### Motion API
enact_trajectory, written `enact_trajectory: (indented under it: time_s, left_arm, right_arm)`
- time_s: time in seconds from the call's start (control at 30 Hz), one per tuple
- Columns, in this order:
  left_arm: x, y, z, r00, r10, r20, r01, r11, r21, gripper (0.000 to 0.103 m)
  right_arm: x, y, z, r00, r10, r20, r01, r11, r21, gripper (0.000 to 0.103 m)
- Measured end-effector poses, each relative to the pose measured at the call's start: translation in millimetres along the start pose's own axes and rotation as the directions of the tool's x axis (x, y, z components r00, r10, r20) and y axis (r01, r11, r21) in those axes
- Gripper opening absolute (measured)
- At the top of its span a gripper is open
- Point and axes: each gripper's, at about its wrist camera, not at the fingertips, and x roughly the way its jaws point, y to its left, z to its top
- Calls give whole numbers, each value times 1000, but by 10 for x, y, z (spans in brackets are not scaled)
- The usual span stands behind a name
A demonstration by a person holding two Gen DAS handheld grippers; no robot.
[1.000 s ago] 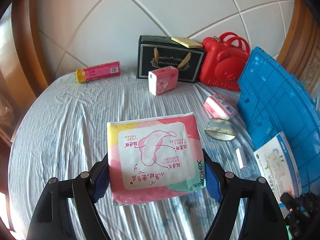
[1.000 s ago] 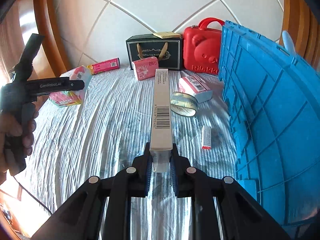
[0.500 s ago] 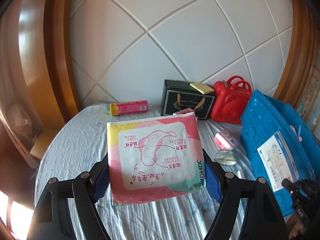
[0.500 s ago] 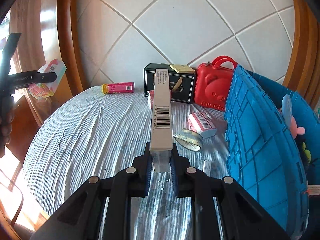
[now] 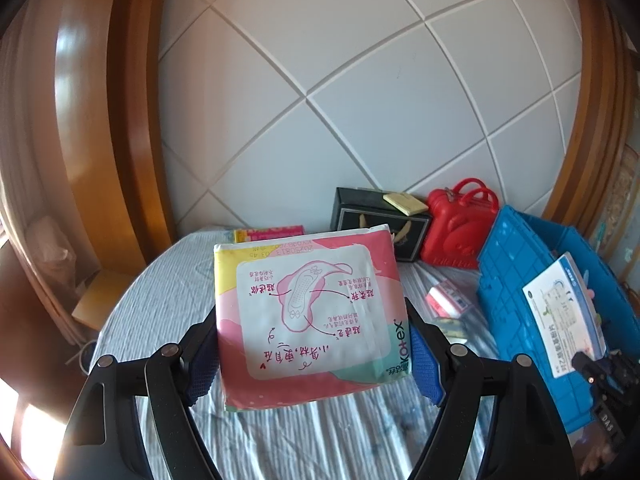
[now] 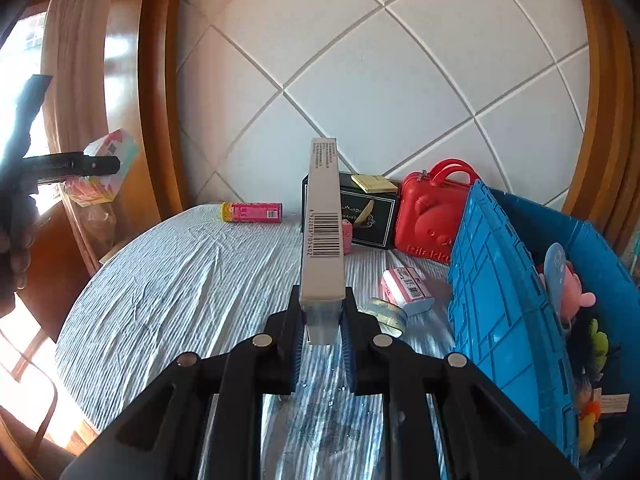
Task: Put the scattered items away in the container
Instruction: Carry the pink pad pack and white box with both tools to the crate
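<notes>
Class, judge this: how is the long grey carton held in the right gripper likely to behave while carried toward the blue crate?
The long grey carton probably stays stiff: its edges look straight. Gripped only at its near end by the right gripper, it may pivot or slip. It likely is light, as it shows no sag.

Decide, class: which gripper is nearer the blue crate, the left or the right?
Right. The right gripper, shut on the long grey box, is just beside the blue crate. The left gripper, holding the pink pad pack, is raised far out over the table's opposite side.
</notes>
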Motion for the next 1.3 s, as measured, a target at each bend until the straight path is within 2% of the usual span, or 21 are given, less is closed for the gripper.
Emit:
enact_trajectory:
  time_s: [0.6, 0.83, 1.03, 1.3]
  left_arm:
    - [-300, -675, 43, 1000, 9, 26, -9, 1000, -6, 79]
    - [-353, -1000, 124, 999, 16, 33, -17, 1000, 13, 79]
    - [-286, -1495, 274, 999, -23, 49, 20, 998, 59, 79]
    - [-89, -2429, 436, 990, -136, 40, 128, 979, 158, 79]
  right_arm:
    - [-284, -530, -7, 997, 56, 45, -56, 998, 11, 16]
    - [-470, -854, 34, 994, 69, 90, -73, 996, 42, 16]
    - [-646, -1311, 35, 992, 36, 124, -50, 992, 114, 16]
    - [-833, -1939, -97, 993, -43, 114, 21, 981, 191, 16]
